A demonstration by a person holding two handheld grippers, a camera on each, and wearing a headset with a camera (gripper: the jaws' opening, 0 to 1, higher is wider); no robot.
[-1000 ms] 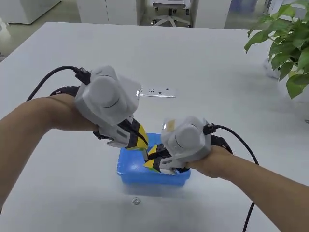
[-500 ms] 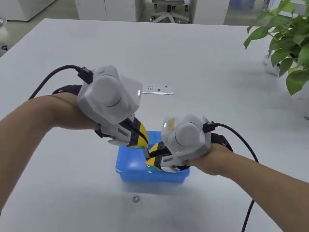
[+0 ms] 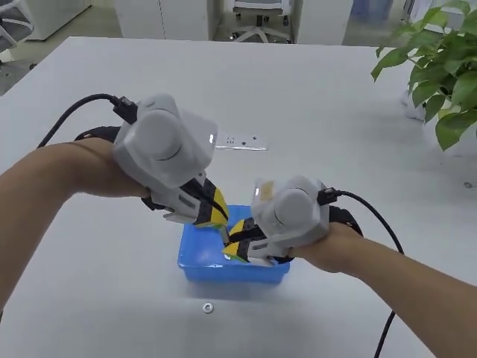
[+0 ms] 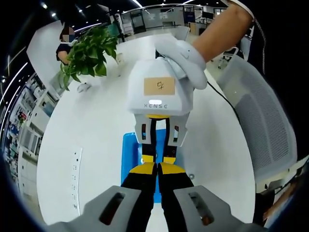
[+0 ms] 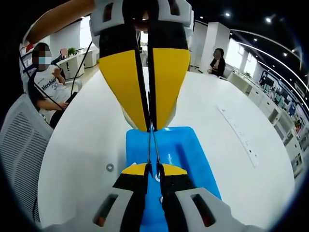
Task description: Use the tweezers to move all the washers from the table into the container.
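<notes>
Little has moved since a second ago: the left gripper [image 3: 214,215] and the right gripper [image 3: 237,250] hang over the blue container [image 3: 195,257] as they did, and the slight drift of the scene is our own head turning.

Our left fingers [image 4: 142,176] are pressed together with no real gap. Our right fingers [image 5: 135,170] are closed to a slit, and the thin tweezers [image 5: 152,142] run through that slit and up into the left fingers, so both seem to be clamped on them. Their long axis lies from one gripper to the other, along the container's length. We cannot tell whether the tips carry a washer.

One washer [image 3: 208,306] lies on the table [image 3: 313,112], just outside the container's near wall and apart from it. From the right gripper's view it sits off to the left of the container, level with our right fingers. We judge the right gripper the nearer one, so the tweezers must swing back toward us, over that near wall.
</notes>
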